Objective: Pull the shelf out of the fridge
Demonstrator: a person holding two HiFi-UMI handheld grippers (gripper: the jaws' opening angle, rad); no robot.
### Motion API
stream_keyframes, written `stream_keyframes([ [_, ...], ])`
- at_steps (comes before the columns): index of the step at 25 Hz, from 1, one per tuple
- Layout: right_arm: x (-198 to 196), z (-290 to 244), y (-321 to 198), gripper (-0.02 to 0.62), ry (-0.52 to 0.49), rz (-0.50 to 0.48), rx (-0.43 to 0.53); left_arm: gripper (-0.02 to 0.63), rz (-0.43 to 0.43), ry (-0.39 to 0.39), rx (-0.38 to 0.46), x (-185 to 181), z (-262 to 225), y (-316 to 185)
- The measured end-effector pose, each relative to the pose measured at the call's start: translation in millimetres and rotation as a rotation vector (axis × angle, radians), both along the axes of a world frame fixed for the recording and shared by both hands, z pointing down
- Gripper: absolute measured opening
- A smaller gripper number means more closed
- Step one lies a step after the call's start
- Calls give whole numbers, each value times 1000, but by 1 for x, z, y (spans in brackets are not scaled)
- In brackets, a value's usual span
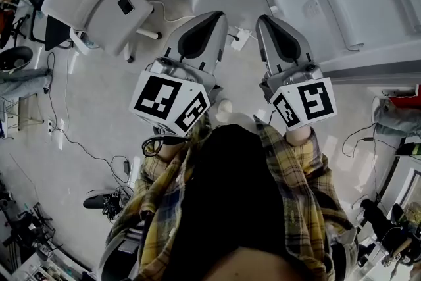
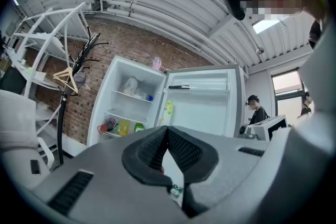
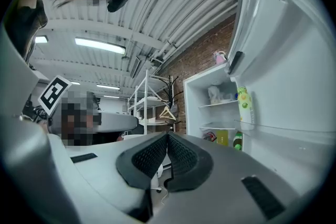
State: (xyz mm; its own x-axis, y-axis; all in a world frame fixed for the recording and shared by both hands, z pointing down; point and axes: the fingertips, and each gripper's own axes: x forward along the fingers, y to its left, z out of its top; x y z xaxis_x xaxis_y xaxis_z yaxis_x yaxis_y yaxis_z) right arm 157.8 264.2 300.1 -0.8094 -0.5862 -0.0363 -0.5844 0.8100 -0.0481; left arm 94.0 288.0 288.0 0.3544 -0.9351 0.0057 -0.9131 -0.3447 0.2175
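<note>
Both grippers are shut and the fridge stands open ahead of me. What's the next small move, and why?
Probably step closer to the open fridge and open the left gripper. It and the right gripper are shut on nothing, and the shelf, with items on it, sits far beyond the jaws.

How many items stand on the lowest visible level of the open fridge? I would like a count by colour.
Red item: 1
Yellow container: 1
Green bottle: 1
Total on that level of the fridge: 3
</note>
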Motion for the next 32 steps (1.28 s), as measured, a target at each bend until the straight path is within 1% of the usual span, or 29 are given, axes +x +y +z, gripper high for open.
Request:
stream_keyframes([
  [6,-22,0,-13,20,-1,8,-6,3,12,-4,2,-20,-1,-12],
  [9,-38,-1,-24,20,4,15,-7,3,17,5,6,-37,-2,-25],
  [15,-75,0,-57,20,14,60,-27,3,62,25,-4,-76,-2,-63],
  [24,-131,-3,-108,20,5,143,-45,3,159,26,-8,-132,-6,-121],
  [32,-160,0,-131,20,-7,254,-75,3,265,25,-26,-168,-1,-146],
])
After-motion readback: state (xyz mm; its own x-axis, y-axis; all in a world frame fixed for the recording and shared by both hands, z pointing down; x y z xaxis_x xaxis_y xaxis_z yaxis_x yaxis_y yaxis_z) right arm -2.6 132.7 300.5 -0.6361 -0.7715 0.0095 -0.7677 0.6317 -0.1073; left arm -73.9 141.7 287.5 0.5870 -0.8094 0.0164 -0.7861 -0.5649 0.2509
